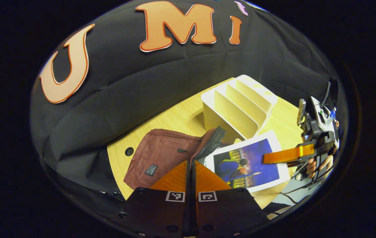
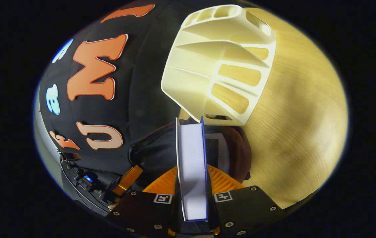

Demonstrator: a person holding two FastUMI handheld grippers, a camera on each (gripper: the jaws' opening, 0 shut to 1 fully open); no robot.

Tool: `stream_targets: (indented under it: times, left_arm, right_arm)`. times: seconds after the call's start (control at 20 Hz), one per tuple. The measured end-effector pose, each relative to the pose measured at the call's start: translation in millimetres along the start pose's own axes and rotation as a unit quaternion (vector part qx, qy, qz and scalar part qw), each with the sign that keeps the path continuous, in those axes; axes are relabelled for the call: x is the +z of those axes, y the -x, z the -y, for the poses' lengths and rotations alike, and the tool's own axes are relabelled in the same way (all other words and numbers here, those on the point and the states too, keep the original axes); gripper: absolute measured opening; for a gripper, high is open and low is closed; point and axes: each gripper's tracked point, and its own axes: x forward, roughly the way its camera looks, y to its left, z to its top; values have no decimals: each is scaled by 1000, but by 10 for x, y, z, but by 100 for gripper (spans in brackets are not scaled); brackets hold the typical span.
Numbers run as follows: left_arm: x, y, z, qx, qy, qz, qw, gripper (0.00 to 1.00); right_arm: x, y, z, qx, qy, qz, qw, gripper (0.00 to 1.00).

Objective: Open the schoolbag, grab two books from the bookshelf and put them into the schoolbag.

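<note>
Both my grippers gripped: left gripper [image 1: 191,168] pinched the maroon fabric schoolbag's [image 1: 161,155] zippered flap, right gripper [image 2: 191,185] clamped a glossy book [image 2: 192,165].

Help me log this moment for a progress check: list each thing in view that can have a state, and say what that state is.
schoolbag: lying flat on the table, its zip edge lifted.
book: clamped by the right gripper, held at the schoolbag's mouth, not yet inside.
bookshelf: upright, slots empty.
left gripper: shut on the schoolbag's zip edge, holding it up.
right gripper: shut on the book.
</note>
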Motion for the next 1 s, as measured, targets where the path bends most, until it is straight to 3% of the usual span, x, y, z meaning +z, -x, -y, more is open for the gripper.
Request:
stream_targets:
  times: [0.6,0.8,0.85,1.0]
  left_arm:
    - [152,106,394,-21,-59,16,998,1]
    - [134,90,421,-21,-64,14,998,1]
    - [127,94,424,-23,-59,14,998,1]
    - [85,73,387,-27,-37,10,999,1]
  right_arm:
    - [-19,-1078,-151,47,-43,60,996,31]
    - [-120,-1207,-99,25,-48,52,997,33]
    - [-134,-1207,-65,5,-52,47,998,34]
    - [-186,-1160,145,-53,-60,32,996,49]
